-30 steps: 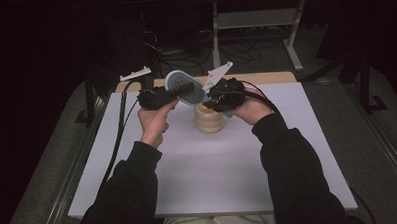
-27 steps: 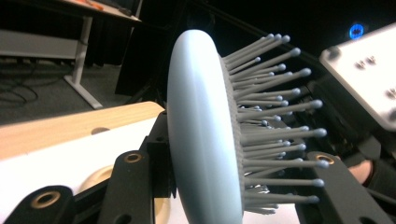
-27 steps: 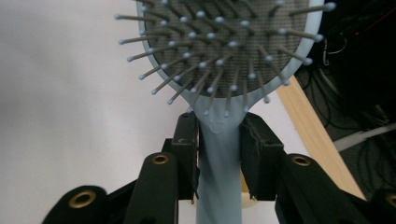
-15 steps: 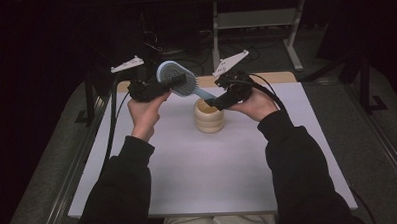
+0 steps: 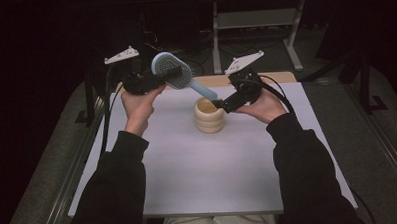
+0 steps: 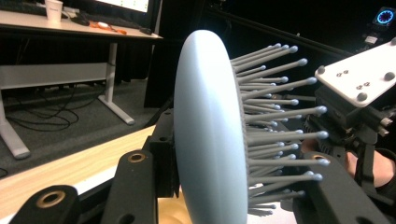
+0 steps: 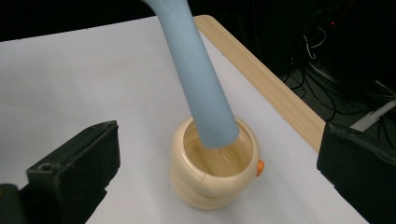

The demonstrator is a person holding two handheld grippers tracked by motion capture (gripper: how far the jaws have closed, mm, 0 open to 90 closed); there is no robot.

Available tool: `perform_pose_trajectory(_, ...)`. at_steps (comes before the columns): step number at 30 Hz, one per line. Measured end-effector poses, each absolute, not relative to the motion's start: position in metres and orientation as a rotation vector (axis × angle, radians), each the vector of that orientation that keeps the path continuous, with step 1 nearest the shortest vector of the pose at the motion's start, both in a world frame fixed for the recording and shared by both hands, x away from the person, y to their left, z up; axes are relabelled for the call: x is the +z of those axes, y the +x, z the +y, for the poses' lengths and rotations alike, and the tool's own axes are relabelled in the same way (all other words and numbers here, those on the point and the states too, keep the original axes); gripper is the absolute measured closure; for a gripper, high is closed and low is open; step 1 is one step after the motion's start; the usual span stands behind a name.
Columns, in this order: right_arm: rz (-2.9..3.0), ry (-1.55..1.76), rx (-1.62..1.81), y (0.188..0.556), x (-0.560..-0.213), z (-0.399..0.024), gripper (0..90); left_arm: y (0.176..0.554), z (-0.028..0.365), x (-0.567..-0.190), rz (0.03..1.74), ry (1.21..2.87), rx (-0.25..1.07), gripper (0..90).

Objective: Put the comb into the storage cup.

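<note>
Brush handle over the cup

Left gripper (image 5: 158, 77) fingers clamp the blue brush (image 5: 172, 72) head; right gripper (image 5: 224, 105) fingers have just opened, handle tip above the cream cup (image 5: 209, 114).

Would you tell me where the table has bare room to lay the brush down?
The white table is bare between the sleeves and left of the cream cup. It is crowded above the cup, where the brush hangs.

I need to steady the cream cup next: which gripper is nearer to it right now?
Right. The right gripper hangs open just beside the cream cup, at its rim. The left gripper, shut on the head of the blue hairbrush, sits higher and farther off to the cup's left.
</note>
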State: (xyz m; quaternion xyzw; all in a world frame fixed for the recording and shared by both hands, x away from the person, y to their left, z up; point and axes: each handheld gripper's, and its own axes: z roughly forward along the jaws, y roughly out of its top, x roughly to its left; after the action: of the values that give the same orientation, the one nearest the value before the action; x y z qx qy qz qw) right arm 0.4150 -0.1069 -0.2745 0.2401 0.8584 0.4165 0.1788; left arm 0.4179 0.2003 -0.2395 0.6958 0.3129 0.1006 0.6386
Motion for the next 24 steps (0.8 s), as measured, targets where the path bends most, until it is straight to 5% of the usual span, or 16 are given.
perform_pose_trajectory(24, 2.350, 0.826, 1.295, 0.397, -0.317, -0.163, 0.0, 0.431, 0.189, -0.204, 0.629, 1.715, 0.311, 56.2)
